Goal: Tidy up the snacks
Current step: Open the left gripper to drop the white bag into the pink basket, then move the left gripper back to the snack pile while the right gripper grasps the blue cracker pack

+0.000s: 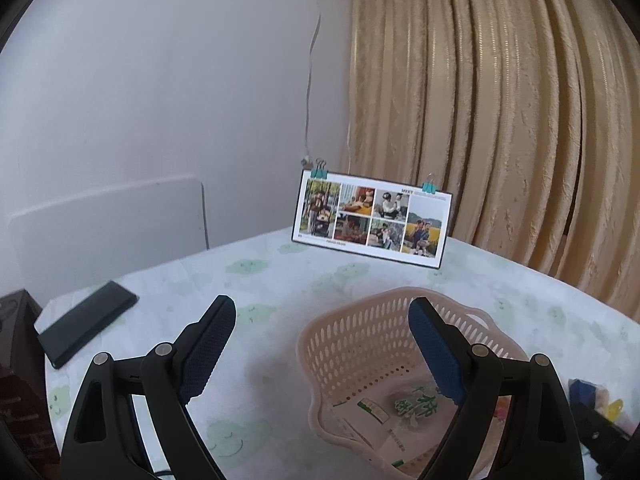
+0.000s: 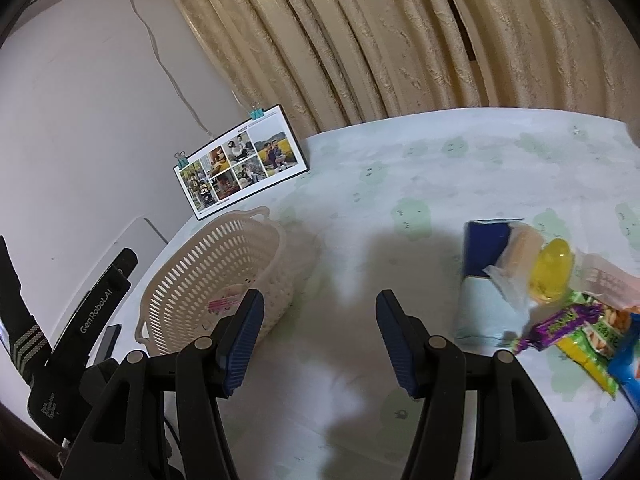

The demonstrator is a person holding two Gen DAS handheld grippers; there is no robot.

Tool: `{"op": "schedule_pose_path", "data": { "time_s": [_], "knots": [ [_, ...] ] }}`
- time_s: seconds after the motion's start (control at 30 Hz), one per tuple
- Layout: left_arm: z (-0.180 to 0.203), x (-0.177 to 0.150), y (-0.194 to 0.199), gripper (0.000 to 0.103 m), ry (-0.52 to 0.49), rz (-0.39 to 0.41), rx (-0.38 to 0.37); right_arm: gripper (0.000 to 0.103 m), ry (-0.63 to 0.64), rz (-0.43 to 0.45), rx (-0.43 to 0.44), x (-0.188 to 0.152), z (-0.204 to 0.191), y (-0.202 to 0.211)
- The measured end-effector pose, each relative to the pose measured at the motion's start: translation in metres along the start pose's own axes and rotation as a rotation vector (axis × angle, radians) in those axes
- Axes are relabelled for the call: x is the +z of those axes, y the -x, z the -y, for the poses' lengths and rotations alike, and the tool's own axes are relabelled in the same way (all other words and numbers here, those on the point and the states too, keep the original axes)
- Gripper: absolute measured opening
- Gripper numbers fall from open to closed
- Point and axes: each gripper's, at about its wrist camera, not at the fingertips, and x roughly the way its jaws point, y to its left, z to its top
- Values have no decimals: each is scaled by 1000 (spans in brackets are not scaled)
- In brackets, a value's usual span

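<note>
left wrist view: the left gripper (image 1: 322, 312) hangs above the table (image 1: 260, 280) with its jaws spread wide and nothing between the blue pads (image 1: 208, 354). a pale pink perforated basket (image 1: 352, 344) sits on the table just beyond and to the right of the jaws; inside it lies a white-and-green snack packet (image 1: 384, 408), partly hidden by the right finger. a black flat device (image 1: 86, 322) rests at the near left edge of the table. a photo calendar (image 1: 372, 220), held by two teal binder clips, stands at the far side against the wall and the beige curtain (image 1: 500, 100).

right wrist view: the right gripper (image 2: 320, 300) is likewise open and empty, over bare tablecloth (image 2: 400, 160) printed with green shapes. the basket (image 2: 224, 276) lies to its left, tilted in this view, a pink wrapper showing through its mesh. a heap of snacks (image 2: 560, 292) lies at the right edge: a blue-and-white pack, a yellow jelly cup (image 2: 554, 276), a purple wrapper and green and blue bags, touching and overlapping, well apart from the basket.
</note>
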Motion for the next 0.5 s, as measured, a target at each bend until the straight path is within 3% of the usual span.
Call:
{"op": "schedule_pose_path", "data": {
  "time_s": [0.3,0.5],
  "knots": [
    [19,-5,27,89,-80,148,9,56,-18,13,-65,-7,29,19],
    [26,-9,38,89,-101,171,4,56,-53,38,-111,-11,55,38]
  ]
}}
